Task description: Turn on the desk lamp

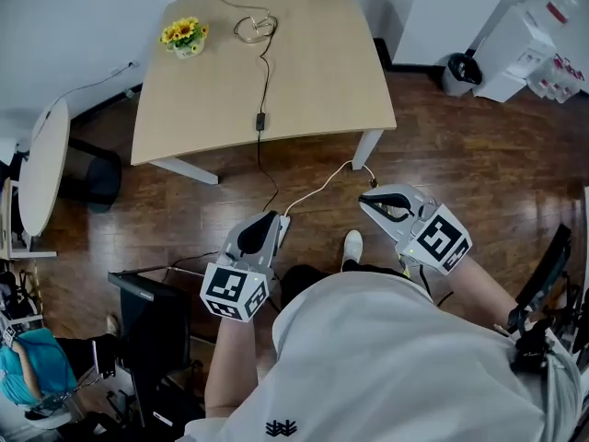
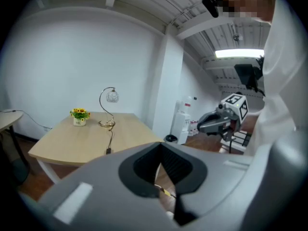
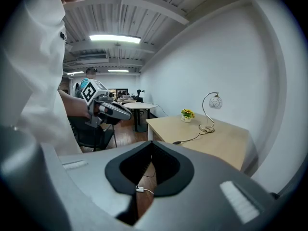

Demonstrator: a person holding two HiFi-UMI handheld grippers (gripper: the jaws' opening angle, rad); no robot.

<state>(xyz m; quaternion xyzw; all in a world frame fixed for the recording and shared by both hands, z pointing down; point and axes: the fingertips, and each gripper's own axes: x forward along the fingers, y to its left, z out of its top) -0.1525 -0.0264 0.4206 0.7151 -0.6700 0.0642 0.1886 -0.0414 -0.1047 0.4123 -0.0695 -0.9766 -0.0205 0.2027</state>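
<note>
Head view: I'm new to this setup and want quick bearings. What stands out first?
A pale wooden desk fills the top, bearing a curly desk lamp and a pot of yellow flowers. Below, the left gripper and right gripper hang over dark floor, both shut and empty, short of the desk.

A dark plank floor (image 1: 460,155) ran under a pale wooden surface (image 1: 313,81) on white legs, set close to plain white walls (image 2: 62,61). At the head view's left stood a round white table (image 1: 41,168) with a black chair (image 1: 97,180) beside it. A small dark bin (image 1: 460,70) sat just beside a white dispenser unit (image 1: 520,44). Overhead, a strip light (image 3: 114,38) glowed among white ceiling beams (image 2: 144,4).
</note>
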